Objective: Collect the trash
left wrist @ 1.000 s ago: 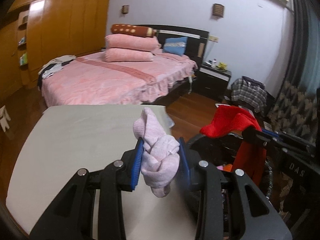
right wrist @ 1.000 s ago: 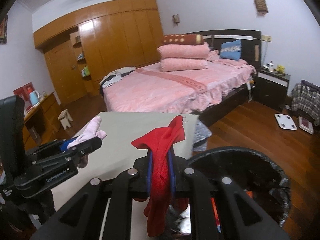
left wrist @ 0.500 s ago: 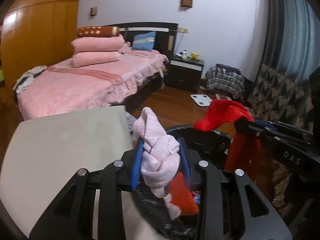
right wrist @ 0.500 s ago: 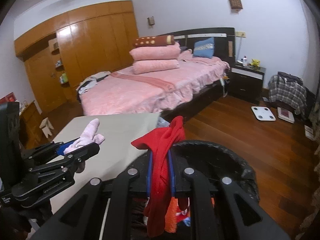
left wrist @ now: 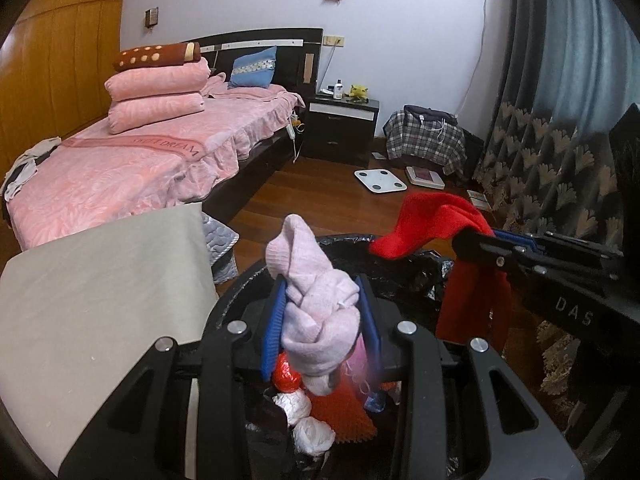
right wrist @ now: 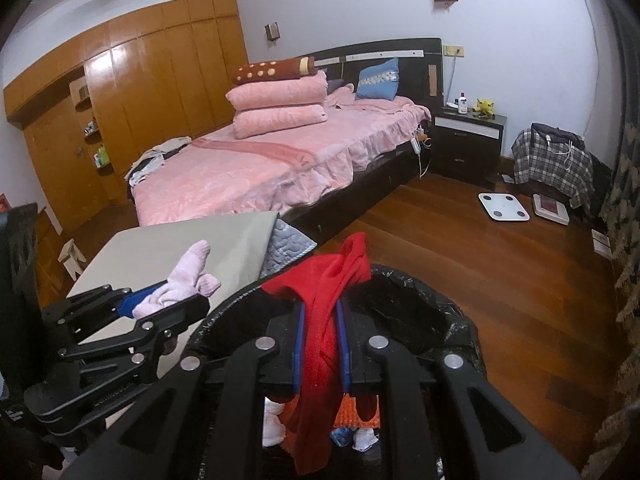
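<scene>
My left gripper (left wrist: 322, 320) is shut on a pale pink sock (left wrist: 316, 304), pinched between its blue pads and hanging over the black-lined trash bin (left wrist: 404, 264). To its right, my right gripper (left wrist: 496, 246) grips a red sock (left wrist: 436, 224) that droops over the bin's far side. In the right wrist view the right gripper (right wrist: 322, 344) clamps the red sock (right wrist: 324, 320) above the bin (right wrist: 420, 300), and the left gripper (right wrist: 168, 300) with the pink sock (right wrist: 188, 276) is at the left. Crumpled white, red and orange trash (left wrist: 320, 412) lies inside the bin.
A grey-covered table (left wrist: 100, 300) stands just left of the bin. Behind it is a pink bed (left wrist: 120, 160), a dark nightstand (left wrist: 344, 120) and a wooden wardrobe (right wrist: 140, 92). A white scale (right wrist: 504, 206) lies on the wood floor. Patterned curtains (left wrist: 560, 160) hang at the right.
Both grippers have swung right and down, from over the grey table to above the bin, each still holding its sock. The bin's inside has come into view.
</scene>
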Tool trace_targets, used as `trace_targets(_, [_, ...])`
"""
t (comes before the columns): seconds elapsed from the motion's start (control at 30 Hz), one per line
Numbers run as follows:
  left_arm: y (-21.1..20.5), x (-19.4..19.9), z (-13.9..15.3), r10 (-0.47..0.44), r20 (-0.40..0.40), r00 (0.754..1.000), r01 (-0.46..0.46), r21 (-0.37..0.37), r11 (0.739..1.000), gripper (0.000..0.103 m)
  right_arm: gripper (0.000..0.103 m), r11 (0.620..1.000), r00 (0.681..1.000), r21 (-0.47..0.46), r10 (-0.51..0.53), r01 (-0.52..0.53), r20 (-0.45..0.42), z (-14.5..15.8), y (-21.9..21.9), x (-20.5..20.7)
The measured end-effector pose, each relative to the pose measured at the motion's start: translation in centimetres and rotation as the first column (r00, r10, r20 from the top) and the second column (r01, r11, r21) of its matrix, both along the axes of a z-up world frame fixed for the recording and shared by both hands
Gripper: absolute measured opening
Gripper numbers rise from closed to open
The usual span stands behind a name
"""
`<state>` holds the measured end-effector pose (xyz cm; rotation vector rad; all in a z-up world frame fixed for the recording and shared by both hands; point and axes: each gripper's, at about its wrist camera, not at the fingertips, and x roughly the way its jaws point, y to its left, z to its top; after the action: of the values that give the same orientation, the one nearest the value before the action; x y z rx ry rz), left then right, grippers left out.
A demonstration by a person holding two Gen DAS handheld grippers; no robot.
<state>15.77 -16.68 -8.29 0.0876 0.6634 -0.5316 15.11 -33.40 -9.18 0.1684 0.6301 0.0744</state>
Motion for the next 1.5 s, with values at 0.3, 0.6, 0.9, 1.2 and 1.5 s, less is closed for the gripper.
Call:
trace_targets(0.3, [-1.5, 1.1, -0.9, -0.015, -0.012, 1.000, 0.015, 0.011, 1.000, 0.033, 0.014, 1.000, 0.999, -0.002, -0.018, 0.018, -0.037, -1.6, -1.1, 0.8])
trace_targets(0.6, [-1.9, 1.9, -1.0, -0.020, -0.020, 1.000, 0.020, 0.004, 1.000, 0.033, 0.014, 1.000, 0.998, -0.006, -0.029, 0.028, -0.056, -2.2, -1.6, 1.4])
trace_targets(0.9, [-1.8, 1.9, -0.3, -0.017, -0.005, 1.000, 0.017, -0.010, 1.000, 0.055, 0.072, 0.999, 0.998, -0.034, -0.042, 0.040, -0.056, -2.2, -1.7, 0.9])
trace_targets(1.2, [2.1, 0.4, 2.7, 0.076, 0.036, 0.996, -0.076, -0.014, 0.997, 0.087, 0.097, 0.998, 0.999, -0.055, -0.040, 0.039, -0.021, -0.5, -1.1, -1.2])
trace_targets(1.5, [5.1, -2.6, 5.8, 0.133, 0.069, 0.989, -0.134, 0.005, 0.991, 0.093, 0.097, 1.000, 0.999, -0.025, 0.013, -0.012, 0.040, 3.3, 0.6, -4.1])
